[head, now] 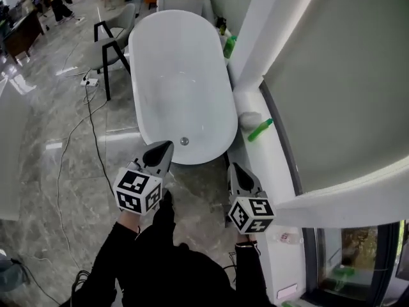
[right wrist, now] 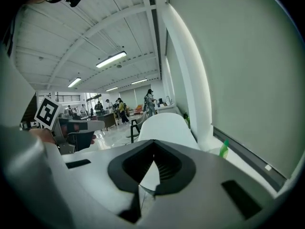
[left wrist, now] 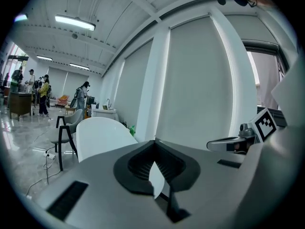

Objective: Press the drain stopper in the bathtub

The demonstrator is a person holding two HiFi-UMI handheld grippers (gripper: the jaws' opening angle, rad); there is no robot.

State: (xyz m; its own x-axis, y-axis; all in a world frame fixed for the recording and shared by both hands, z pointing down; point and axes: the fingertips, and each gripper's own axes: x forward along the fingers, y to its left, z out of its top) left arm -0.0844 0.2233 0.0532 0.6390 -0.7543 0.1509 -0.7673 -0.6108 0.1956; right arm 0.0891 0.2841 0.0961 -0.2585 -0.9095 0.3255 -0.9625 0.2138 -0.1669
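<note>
Bathtub [head: 192, 88] fills the middle of the head view, white and oval, standing on a grey marble floor [head: 57, 120]. The drain stopper [head: 185, 141] sits in the tub bottom near the end closest to the person. It is a small round metal disc, and nothing touches it.

The left claw [head: 166, 147] hangs over the near rim of the tub. Its tip shows just beside the stopper in the head view but is not on it. The left gripper view shows its two jaws brought together at the tips with nothing between them. Only the white tub shows through the slit below the tips.

The right claw [head: 234, 169] is held over the floor beside the tub's near end, next to a white ledge [head: 275, 165]. Its jaws also meet at the tips and carry nothing.

A green bottle [head: 260, 130] lies on the ledge, and a grey chair [head: 115, 43] stands at the tub's left side.
</note>
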